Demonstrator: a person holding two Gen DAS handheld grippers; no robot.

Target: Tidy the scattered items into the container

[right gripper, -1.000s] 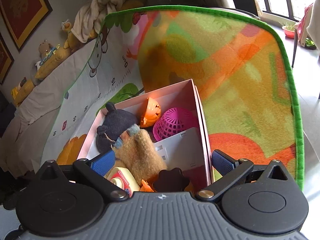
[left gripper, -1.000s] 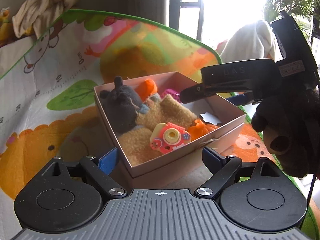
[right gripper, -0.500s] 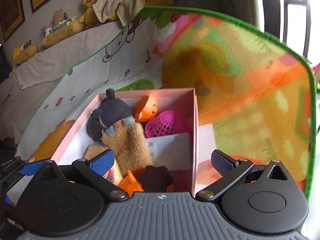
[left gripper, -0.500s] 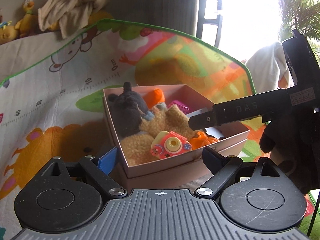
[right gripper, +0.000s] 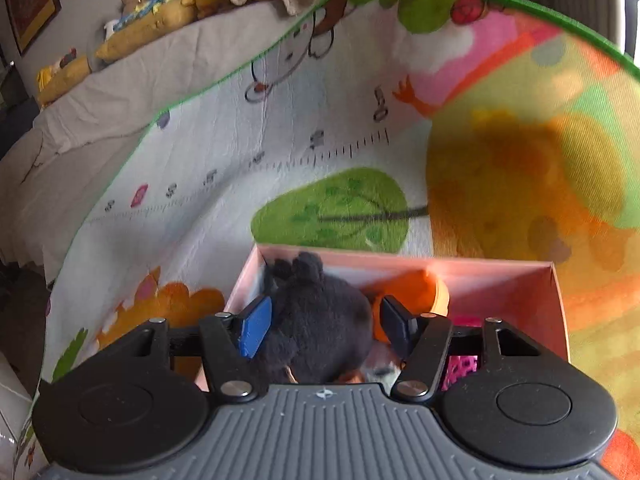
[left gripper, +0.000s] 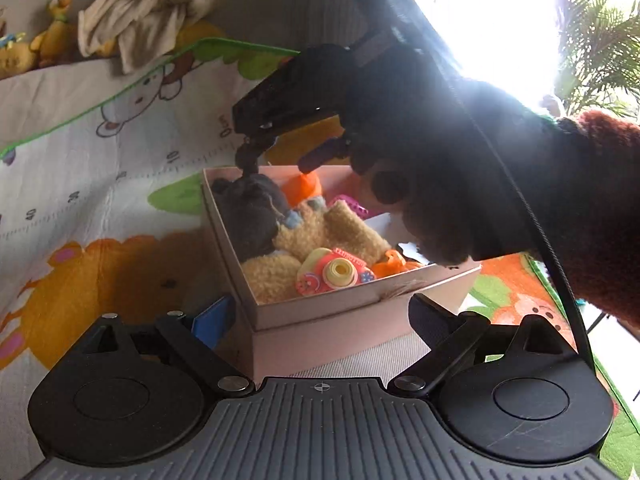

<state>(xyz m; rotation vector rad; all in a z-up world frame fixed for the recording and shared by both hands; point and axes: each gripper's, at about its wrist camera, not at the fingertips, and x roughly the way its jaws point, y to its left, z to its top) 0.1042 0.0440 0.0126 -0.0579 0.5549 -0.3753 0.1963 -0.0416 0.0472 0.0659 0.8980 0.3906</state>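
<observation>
Since a second ago the right gripper [right gripper: 324, 326] has swung across from the box's right side to its far left corner, and its jaws have just been closing around the dark plush toy [right gripper: 320, 320]; whether the pads press it I cannot tell. The left gripper [left gripper: 320, 314], its jaws wide apart and empty, sits at the near corner of the pink box [left gripper: 320, 312]. Inside the box, nearest first, lie a pink toy camera [left gripper: 332, 274], a tan plush toy [left gripper: 332, 232], the dark plush and an orange toy [left gripper: 304, 188]. Beyond, the play mat [right gripper: 224, 152] carries a printed ruler reading 40, 30, 10 and 0cm. A cream cloth [left gripper: 144, 20] lies farthest back.
</observation>
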